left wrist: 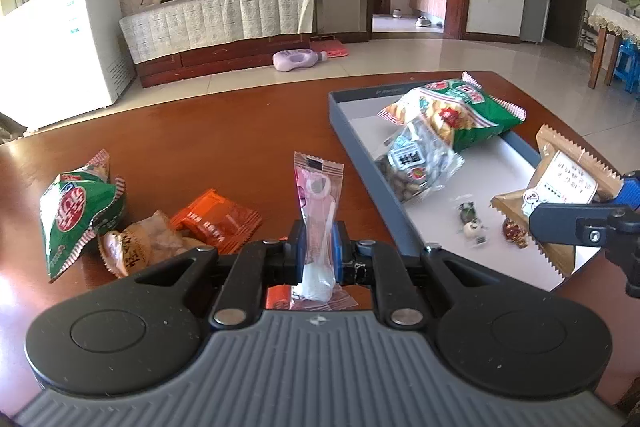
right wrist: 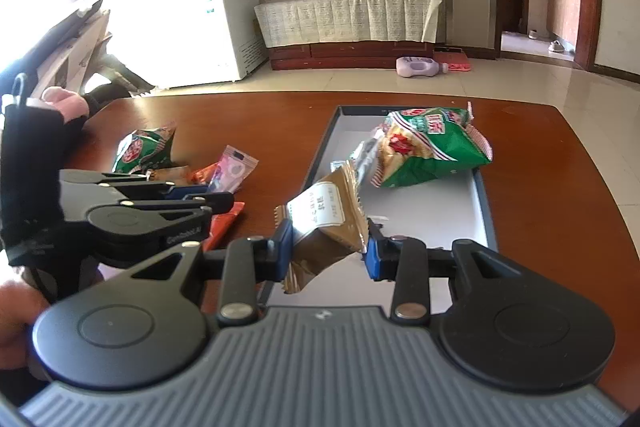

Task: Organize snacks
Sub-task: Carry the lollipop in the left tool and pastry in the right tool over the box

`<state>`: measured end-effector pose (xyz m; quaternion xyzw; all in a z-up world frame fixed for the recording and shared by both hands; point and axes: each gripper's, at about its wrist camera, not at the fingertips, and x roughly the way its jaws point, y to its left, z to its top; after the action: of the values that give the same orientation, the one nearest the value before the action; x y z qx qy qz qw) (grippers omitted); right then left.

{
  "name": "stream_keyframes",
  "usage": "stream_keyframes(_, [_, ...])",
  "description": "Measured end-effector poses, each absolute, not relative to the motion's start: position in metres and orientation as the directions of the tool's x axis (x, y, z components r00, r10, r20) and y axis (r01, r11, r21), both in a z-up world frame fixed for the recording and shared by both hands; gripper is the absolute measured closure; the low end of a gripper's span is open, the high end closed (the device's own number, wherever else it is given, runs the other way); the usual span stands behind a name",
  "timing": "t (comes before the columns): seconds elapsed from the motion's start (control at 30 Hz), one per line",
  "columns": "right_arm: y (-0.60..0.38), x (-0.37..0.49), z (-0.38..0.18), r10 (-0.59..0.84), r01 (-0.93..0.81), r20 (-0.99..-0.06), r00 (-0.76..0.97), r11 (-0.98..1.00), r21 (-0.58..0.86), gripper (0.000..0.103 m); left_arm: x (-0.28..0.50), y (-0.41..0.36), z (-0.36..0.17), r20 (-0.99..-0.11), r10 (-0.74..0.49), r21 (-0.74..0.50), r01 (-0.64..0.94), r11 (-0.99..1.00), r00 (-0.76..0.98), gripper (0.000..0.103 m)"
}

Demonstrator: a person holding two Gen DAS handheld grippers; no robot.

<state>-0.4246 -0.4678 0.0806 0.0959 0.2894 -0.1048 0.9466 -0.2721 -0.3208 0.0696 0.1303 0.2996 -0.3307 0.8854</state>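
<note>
- Left gripper (left wrist: pixel 318 251) pinches a pink sachet (left wrist: pixel 318 203) by its slack middle, left of the grey tray (left wrist: pixel 360 163); it could slip.
- Right gripper (right wrist: pixel 328 251) clamps a brown packet (right wrist: pixel 326 223) above the tray's near edge; released early, it lands outside.

Left gripper (left wrist: pixel 318 247) jaws clamped shut; right gripper (right wrist: pixel 329 251) jaws gripping, part-spread; both angled downward.

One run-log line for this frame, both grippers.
left hand-held gripper: shut on pink packet | right hand-held gripper: shut on brown packet | tray: partly filled
</note>
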Motion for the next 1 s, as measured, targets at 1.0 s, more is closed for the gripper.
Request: stream_keyframes(1.0, [-0.513,-0.429,0.056,-0.196,0.358,-0.657,0.728,0.926,0.122,0.065,-0.284,-0.423,0.079,-0.602,-0.702,-0.124,0.824,0.553,0.380,0.087])
